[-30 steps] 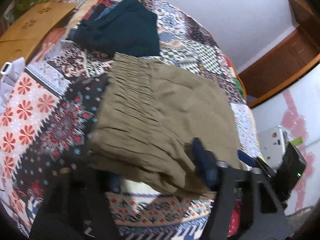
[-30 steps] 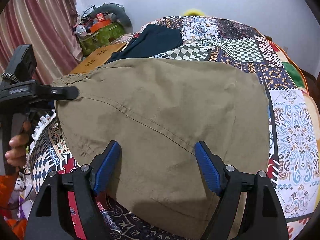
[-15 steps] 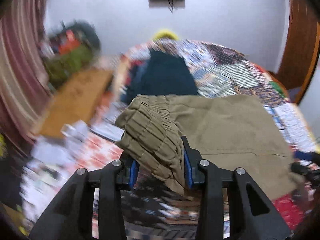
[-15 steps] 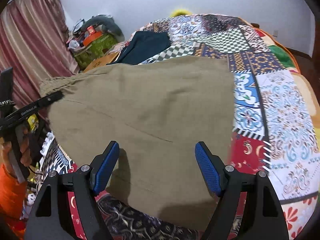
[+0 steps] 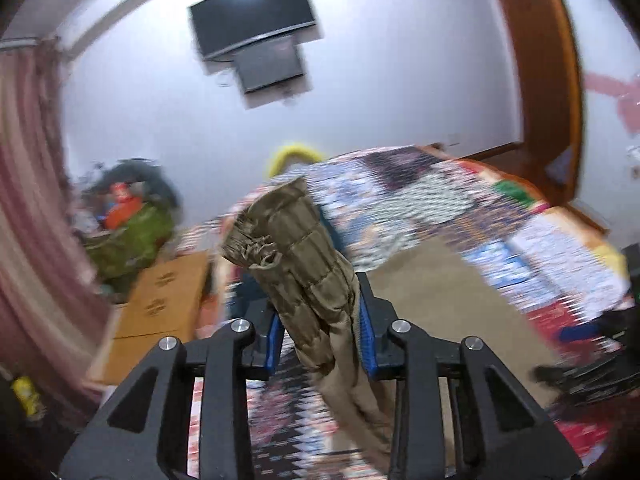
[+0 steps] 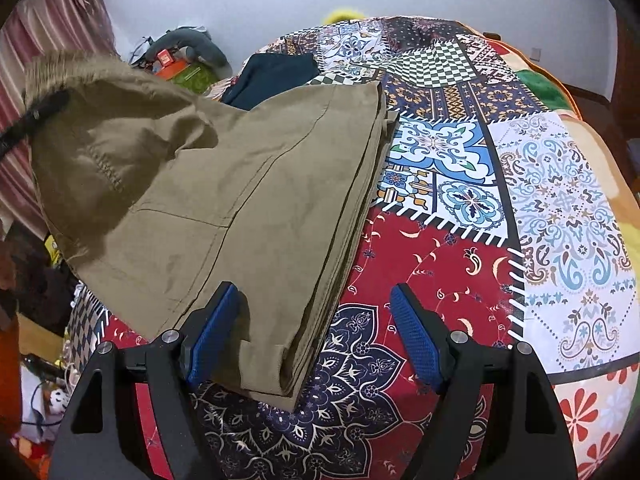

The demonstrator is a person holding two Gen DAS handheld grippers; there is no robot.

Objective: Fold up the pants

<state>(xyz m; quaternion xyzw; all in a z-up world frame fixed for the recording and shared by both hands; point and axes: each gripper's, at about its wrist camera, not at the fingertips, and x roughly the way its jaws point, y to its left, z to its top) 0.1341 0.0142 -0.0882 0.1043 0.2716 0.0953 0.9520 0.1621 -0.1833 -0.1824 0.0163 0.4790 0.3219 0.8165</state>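
The khaki pants (image 6: 240, 184) lie folded on the patchwork quilt (image 6: 560, 200) of a bed. Their left end rises off the bed. My left gripper (image 5: 320, 320) has the gathered elastic waistband (image 5: 296, 248) between its blue pads, and its jaws are closing on it. The same gripper shows as a black finger (image 6: 36, 116) at the upper left of the right wrist view, under the raised waistband. My right gripper (image 6: 316, 332) stands open just above the pants' near right corner, with its left pad over the cloth and its right pad over the quilt.
A dark teal garment (image 6: 276, 76) lies on the bed behind the pants. Left of the bed are a wooden cabinet (image 5: 160, 300), a pile of bags (image 5: 128, 232) and a curtain (image 5: 28, 200). A television (image 5: 256, 12) hangs on the far wall.
My left gripper has closed onto the waistband, rolled and risen, lifting that end of the pants off the bed. My right gripper has drifted to the pants' right edge, still open.
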